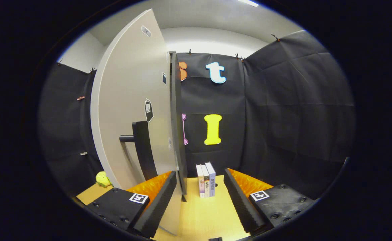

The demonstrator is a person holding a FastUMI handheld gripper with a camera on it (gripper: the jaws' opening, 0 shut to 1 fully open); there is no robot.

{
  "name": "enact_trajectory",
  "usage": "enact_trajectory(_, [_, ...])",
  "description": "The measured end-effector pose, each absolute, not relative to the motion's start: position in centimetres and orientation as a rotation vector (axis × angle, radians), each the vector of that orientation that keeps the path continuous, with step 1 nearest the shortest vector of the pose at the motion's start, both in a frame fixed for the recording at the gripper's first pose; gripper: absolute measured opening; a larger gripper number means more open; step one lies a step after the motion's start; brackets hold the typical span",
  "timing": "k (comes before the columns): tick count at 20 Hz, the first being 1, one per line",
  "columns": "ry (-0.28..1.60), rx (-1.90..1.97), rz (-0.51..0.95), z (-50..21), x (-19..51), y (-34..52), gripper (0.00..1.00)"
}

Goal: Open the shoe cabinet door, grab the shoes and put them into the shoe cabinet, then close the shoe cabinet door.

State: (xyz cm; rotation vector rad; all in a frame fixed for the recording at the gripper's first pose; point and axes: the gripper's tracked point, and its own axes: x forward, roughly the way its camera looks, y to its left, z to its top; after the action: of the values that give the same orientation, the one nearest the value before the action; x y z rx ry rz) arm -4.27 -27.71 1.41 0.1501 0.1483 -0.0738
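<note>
Gripper view: hand-held gripper (198, 194) agape, one door (132, 107), seemingly three books (206, 180).

Cabinet door (132, 110) swung open, edge-on, standing just ahead of left finger (156, 204), handle (142, 149) on its left face. Gripper (199, 201) fingers spread apart, nothing between them but bare table (206, 214). Books (206, 180) upright on table, beyond fingers, right of door edge. Small soft toy (103, 179) far left, behind door.
</note>
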Motion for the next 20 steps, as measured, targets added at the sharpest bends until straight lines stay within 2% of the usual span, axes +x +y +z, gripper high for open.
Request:
enact_trajectory(10, [0.116, 0.143, -0.199, 2.7, -3.4, -16.1, 0.96])
enact_trajectory(14, [0.092, 0.099, -0.184, 3.3, 0.2, -9.1, 0.96])
enact_trajectory(20, [0.07, 0.07, -0.073, 4.7, 5.3, 0.2, 0.98])
